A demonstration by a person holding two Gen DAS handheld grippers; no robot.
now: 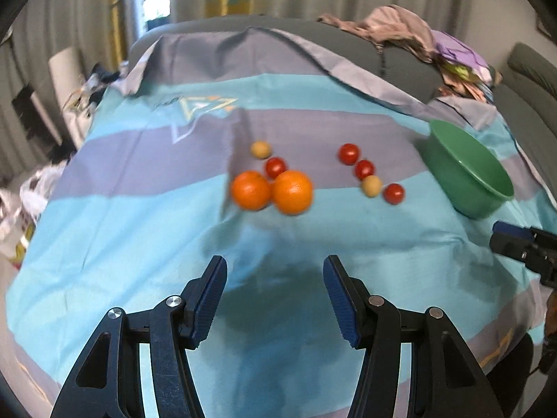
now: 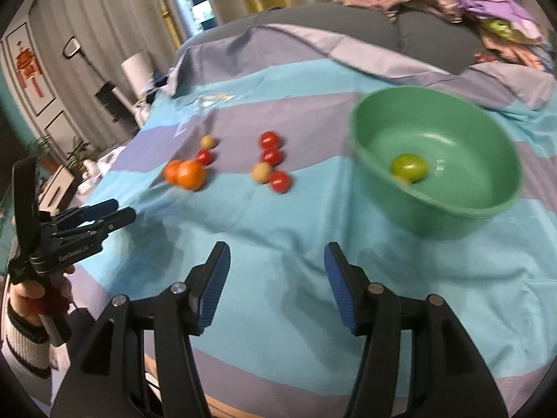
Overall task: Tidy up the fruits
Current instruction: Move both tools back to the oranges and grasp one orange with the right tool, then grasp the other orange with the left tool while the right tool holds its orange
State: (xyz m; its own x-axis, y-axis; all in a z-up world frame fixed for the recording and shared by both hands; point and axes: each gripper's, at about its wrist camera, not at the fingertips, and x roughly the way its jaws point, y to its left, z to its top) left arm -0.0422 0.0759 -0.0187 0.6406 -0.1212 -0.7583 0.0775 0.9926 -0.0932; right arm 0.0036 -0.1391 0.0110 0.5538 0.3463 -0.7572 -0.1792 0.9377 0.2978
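Observation:
Two oranges (image 1: 273, 191) (image 2: 186, 173) lie together on the striped cloth with a red tomato (image 1: 275, 167) and a small tan fruit (image 1: 261, 149) behind them. To their right lie three red tomatoes (image 1: 363, 169) (image 2: 271, 156) and another tan fruit (image 1: 371, 185) (image 2: 261, 172). A green bowl (image 1: 487, 188) (image 2: 494, 205) at the right holds a yellow-green fruit (image 2: 408, 166). My left gripper (image 1: 275, 278) is open and empty, short of the oranges; it also shows in the right wrist view (image 2: 111, 210). My right gripper (image 2: 276, 264) is open and empty, near the bowl's front left.
A grey sofa back (image 1: 400, 62) with a pile of clothes (image 1: 435, 41) lies behind the cloth. Bags (image 1: 21, 216) and furniture stand off the left edge. The right gripper's tip shows at the right edge of the left wrist view (image 1: 522, 244).

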